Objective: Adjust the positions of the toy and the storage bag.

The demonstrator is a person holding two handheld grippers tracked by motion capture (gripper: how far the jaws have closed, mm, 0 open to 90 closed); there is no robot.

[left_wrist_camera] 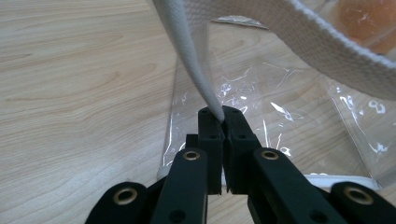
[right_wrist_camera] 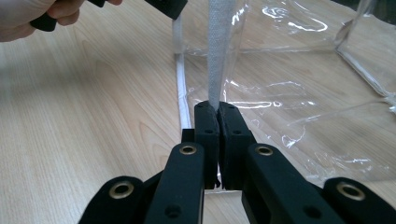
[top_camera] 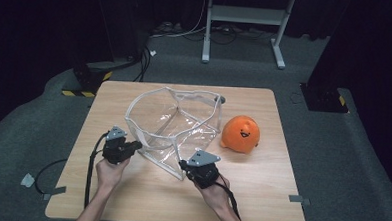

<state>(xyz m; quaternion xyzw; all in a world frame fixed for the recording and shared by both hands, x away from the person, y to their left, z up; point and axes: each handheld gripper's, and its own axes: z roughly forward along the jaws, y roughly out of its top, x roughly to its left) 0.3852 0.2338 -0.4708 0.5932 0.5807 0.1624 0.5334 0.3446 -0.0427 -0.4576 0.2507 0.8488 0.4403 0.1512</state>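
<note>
A clear plastic bag (top_camera: 176, 124) with white woven trim stands open on the wooden table (top_camera: 130, 197). My left gripper (top_camera: 138, 145) is at the bag's near left edge. In the left gripper view its jaws (left_wrist_camera: 223, 112) are shut on the white trim (left_wrist_camera: 187, 51). My right gripper (top_camera: 181, 164) is at the bag's near corner. In the right gripper view its jaws (right_wrist_camera: 216, 106) pinch a strip of the trim (right_wrist_camera: 218, 51), which rises straight up. An orange plush toy (top_camera: 240, 134) with a face lies on the table right of the bag.
Bare table lies in front of both hands and along the left side. On the floor behind the table stand a white frame (top_camera: 245, 15), black cables (top_camera: 145, 63) and dark equipment. A person's hand (right_wrist_camera: 28, 14) shows at the top left of the right gripper view.
</note>
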